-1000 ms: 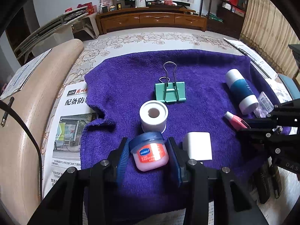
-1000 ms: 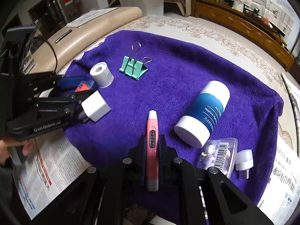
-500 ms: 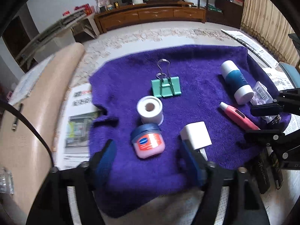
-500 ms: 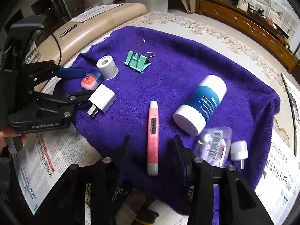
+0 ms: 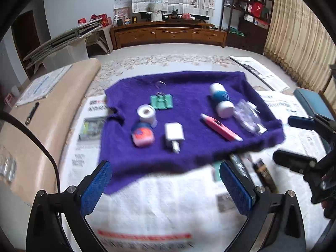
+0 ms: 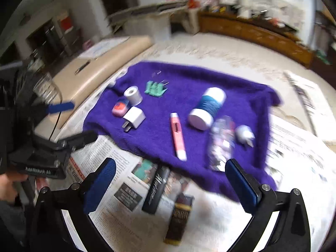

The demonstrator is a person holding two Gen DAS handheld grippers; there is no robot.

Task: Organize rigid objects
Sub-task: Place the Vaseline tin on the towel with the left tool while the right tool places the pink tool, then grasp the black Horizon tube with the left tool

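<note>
A purple towel (image 5: 189, 88) (image 6: 189, 77) holds a pink Vaseline jar (image 5: 142, 135) (image 6: 119, 108), a white tape roll (image 5: 146, 113) (image 6: 132, 95), a white charger (image 5: 174, 135) (image 6: 134, 116), a green binder clip (image 5: 161, 101) (image 6: 155, 88), a pink pen (image 5: 220, 130) (image 6: 178, 136), a blue-and-white tube (image 5: 220, 100) (image 6: 206, 108), a clear packet (image 5: 246, 115) (image 6: 220, 145) and a small white plug (image 6: 244, 135). My left gripper (image 5: 166, 187) is open and empty, in front of the towel. My right gripper (image 6: 171, 185) is open and empty, also in front.
Newspaper (image 5: 168, 205) covers the floor before the towel. Two dark tubes (image 6: 156, 189) (image 6: 179, 218) lie on it by my right gripper. A beige bench (image 5: 42, 113) runs along the left. A wooden cabinet (image 5: 168, 34) stands far behind.
Both grippers have let go, the left of the Vaseline jar and the right of the pink pen, opened wide and pulled back and up from the towel.
</note>
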